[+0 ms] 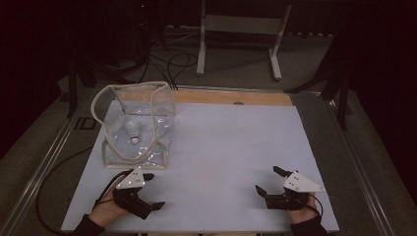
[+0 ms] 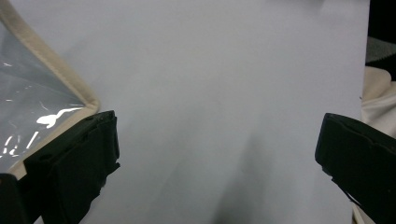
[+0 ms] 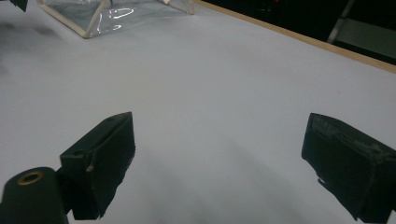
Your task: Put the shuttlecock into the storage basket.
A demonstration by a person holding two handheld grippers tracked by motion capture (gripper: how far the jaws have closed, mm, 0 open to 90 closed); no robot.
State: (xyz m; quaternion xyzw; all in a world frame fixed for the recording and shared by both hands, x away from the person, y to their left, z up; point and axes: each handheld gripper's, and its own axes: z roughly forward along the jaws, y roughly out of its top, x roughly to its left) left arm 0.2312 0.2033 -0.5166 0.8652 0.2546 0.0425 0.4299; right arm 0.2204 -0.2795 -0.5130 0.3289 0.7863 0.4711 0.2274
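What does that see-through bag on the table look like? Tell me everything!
The clear bag looks like soft, shiny plastic with cream-coloured trim along its edges and open top. It stands upright at the far left of the white table, its mouth gaping and its sides a little crumpled. A white shuttlecock lies inside it, at the bottom. The left gripper sits just in front of the bag with its jaws open; one jaw is right by the bag's trimmed corner, touching or not I cannot tell.

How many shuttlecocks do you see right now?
1. A white feathered shuttlecock lies inside the clear plastic bag with cream trim at the table's far left. Reflections on the plastic could hide another.
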